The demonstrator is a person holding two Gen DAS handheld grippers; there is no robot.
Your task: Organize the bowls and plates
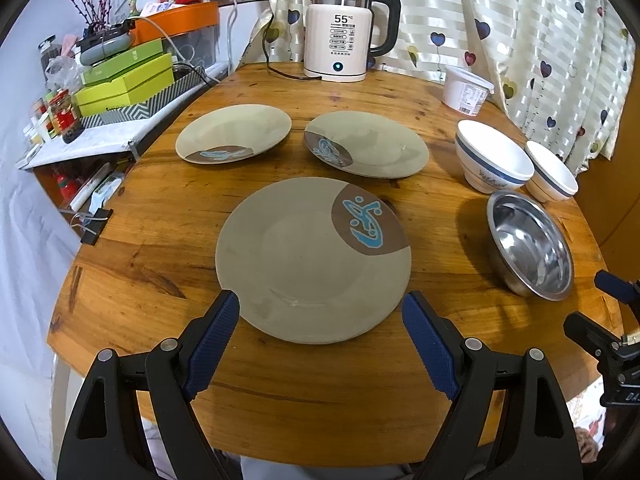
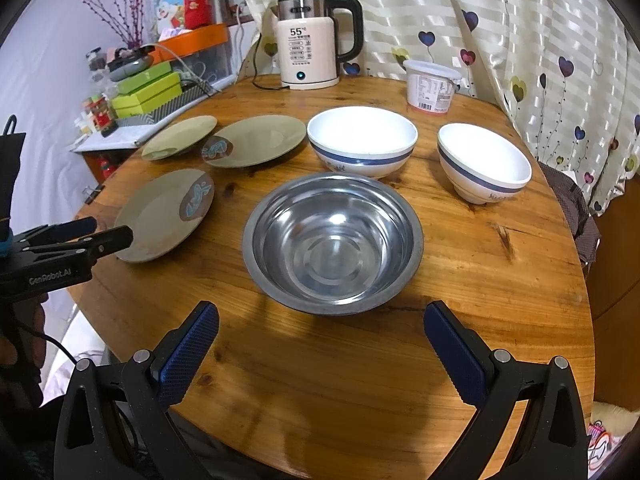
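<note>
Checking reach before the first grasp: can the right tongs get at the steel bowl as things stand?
Probably yes. The right tongs are open, the steel bowl sits straight ahead, and only bare table lies between them.

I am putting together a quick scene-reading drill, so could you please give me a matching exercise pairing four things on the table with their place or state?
Column one:
1. steel bowl
2. kettle
3. white tub
4. left tongs

Column two:
A. at the far edge, display reading 55
B. open, either side of the nearest plate's near rim
C. empty, directly ahead of the open right tongs
D. lidded, near the curtain, beyond the two white bowls

Pairs: 1-C, 2-A, 3-D, 4-B
</note>
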